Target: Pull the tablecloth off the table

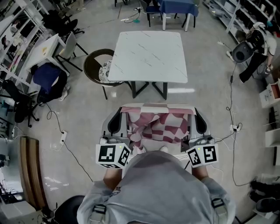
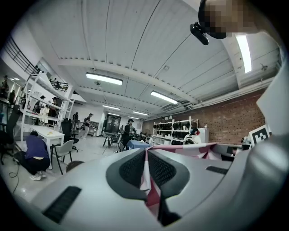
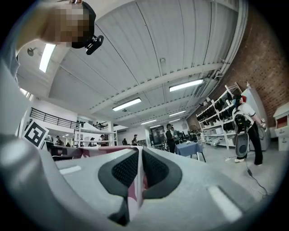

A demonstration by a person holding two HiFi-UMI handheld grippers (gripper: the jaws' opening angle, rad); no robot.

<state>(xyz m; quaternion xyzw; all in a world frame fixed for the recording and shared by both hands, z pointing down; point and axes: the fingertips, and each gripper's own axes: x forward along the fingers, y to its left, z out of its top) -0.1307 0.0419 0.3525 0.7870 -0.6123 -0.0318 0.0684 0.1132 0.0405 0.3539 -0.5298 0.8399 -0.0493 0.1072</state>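
The red-and-white checked tablecloth (image 1: 157, 124) hangs bunched between my two grippers, close in front of my chest and clear of the table. My left gripper (image 1: 117, 116) is shut on its left edge, and in the left gripper view the cloth (image 2: 146, 180) is pinched between the dark pads (image 2: 133, 169). My right gripper (image 1: 198, 116) is shut on the right edge, where a thin fold of cloth (image 3: 137, 180) runs between the pads (image 3: 156, 169). The white marble-patterned table (image 1: 148, 54) stands bare ahead of me.
A round dark chair (image 1: 98, 65) sits at the table's left side. Cables (image 1: 232, 109) trail over the floor on the right and left. A blue-covered table (image 1: 177, 6) stands farther back. Shelving and desks line both sides, and people (image 2: 128, 131) stand in the distance.
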